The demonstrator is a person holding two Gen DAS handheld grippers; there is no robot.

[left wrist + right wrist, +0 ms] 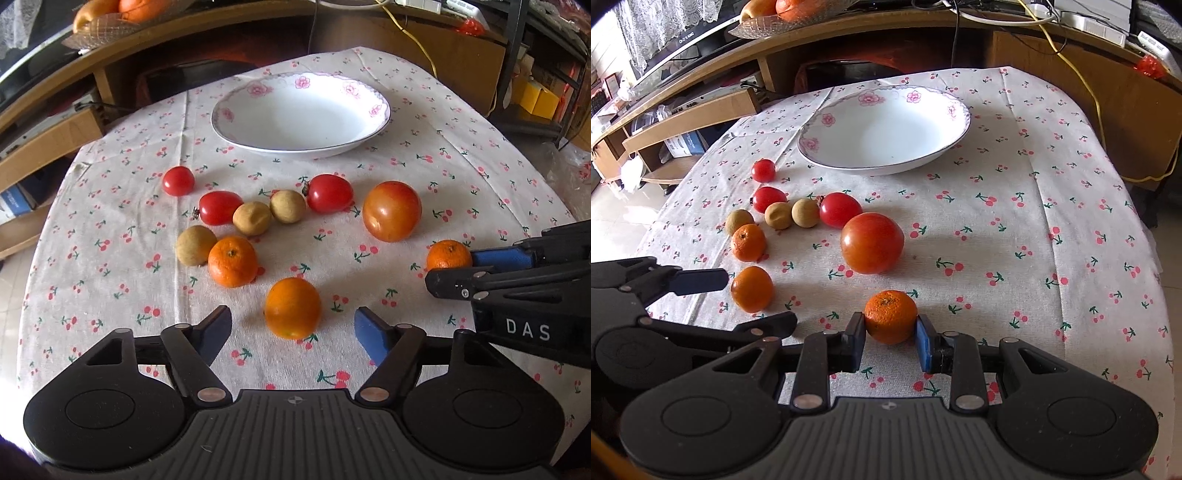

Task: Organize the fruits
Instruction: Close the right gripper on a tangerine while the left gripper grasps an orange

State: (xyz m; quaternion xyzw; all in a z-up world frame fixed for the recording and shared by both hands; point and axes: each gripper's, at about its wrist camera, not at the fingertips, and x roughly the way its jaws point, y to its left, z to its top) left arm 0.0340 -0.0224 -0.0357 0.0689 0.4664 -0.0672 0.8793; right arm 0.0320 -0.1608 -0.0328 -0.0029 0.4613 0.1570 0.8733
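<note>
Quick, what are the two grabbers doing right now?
Left gripper: open, an orange sits between its fingers, not gripped.
Right gripper: shut on a mandarin resting on the table.

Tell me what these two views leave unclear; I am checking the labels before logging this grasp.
- Right gripper on the mandarin: in the right wrist view the pads sit at its sides, but firm contact cannot be confirmed; in the left wrist view its finger hides part of the fruit.
- Basket on the shelf: cut off by the top edge in both views.
- Longan: partly hidden behind an orange in the left wrist view.
</note>
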